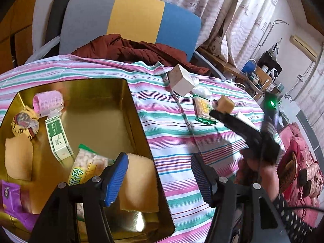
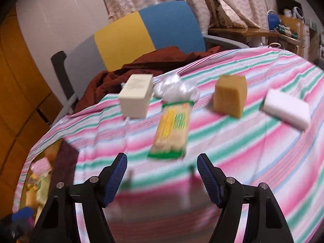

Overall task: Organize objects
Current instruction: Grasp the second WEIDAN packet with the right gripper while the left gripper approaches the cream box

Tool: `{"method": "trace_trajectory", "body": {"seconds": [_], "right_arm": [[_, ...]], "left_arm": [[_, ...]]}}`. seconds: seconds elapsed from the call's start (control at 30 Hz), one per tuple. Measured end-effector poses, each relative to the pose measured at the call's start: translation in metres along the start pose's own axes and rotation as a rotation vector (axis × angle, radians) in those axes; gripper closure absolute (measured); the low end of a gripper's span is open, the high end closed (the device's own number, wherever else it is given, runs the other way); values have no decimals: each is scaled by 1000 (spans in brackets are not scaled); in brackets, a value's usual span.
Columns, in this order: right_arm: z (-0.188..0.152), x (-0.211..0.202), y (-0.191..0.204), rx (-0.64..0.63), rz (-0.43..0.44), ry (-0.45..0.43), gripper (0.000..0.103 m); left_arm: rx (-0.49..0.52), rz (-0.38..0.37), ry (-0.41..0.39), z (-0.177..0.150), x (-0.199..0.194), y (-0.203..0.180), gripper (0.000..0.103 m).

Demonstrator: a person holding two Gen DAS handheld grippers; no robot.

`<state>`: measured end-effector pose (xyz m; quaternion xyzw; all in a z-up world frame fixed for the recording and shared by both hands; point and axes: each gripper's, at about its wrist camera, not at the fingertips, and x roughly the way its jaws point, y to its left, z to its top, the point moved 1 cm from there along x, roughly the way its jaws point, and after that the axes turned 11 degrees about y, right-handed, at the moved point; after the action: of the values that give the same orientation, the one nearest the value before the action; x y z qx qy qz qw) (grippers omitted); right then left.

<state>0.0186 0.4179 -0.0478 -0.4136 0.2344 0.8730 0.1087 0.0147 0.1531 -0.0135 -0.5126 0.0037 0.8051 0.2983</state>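
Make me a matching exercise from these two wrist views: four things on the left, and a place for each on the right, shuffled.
Things:
1. pink hair roller
2. brown block
3. white sponge
4. yellow-and-green snack pack

Places:
A. on the striped cloth, farthest right of the loose items in the right wrist view
B. inside the gold tin
C. on the cloth, right ahead of the open right gripper
D. standing on the cloth between the snack pack and the white sponge

Pairs: 1-B, 2-D, 3-A, 4-C
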Motion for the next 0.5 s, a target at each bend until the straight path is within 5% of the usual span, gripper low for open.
{"method": "trace_trajectory", "body": {"seconds": [0.3,0.5], "right_arm": [[44,48,-9,-7,-76,52,31],[50,61,-8,-39,-112,99,54]], "left_arm": [[32,11,11,9,2,-14,38],[61,5,10,27,7,-28,38]]}}
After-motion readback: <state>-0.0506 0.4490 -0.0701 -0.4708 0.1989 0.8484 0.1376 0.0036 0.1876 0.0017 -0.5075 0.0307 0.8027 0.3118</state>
